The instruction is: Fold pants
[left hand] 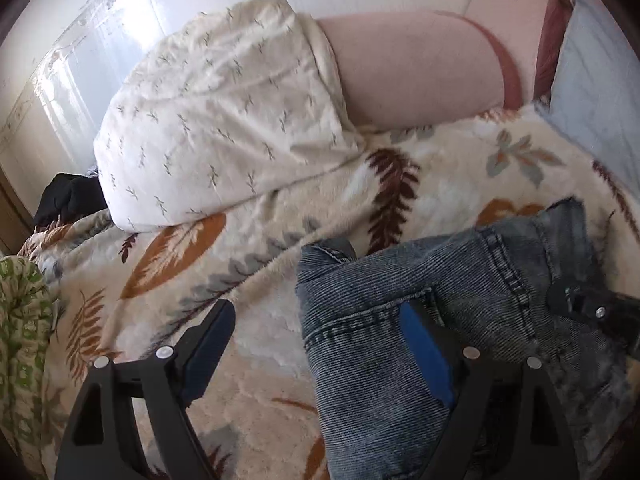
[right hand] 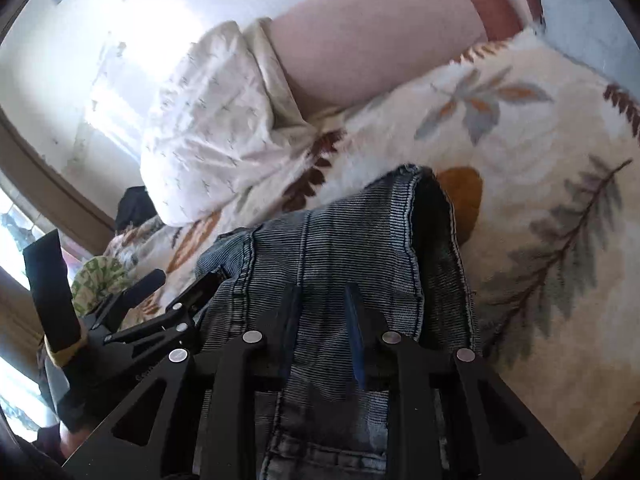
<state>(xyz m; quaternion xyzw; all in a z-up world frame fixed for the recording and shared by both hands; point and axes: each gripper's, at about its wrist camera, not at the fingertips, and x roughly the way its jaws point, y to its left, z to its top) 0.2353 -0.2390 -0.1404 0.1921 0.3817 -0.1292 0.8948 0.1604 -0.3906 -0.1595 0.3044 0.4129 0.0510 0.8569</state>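
pants (left hand: 420,280) bunched on leaf-print blanket (left hand: 248,264), below the pillow (left hand: 216,120) | left gripper (left hand: 320,344) spread wide straddling denim edge, ready to pin it | right gripper (right hand: 326,312) narrow, pinching a denim fold, likely to carry it over

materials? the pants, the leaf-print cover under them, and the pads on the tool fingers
Pants: denim, faded blue-grey wash; ribbed twill lines, stitched seams, frayed hem.
Leaf-print cover: plush fleece-type blanket, probably synthetic; fuzzy pile, soft blurred print edges.
Pads on the left tool: blue, matte, rubber or foam by look; can't tell which.
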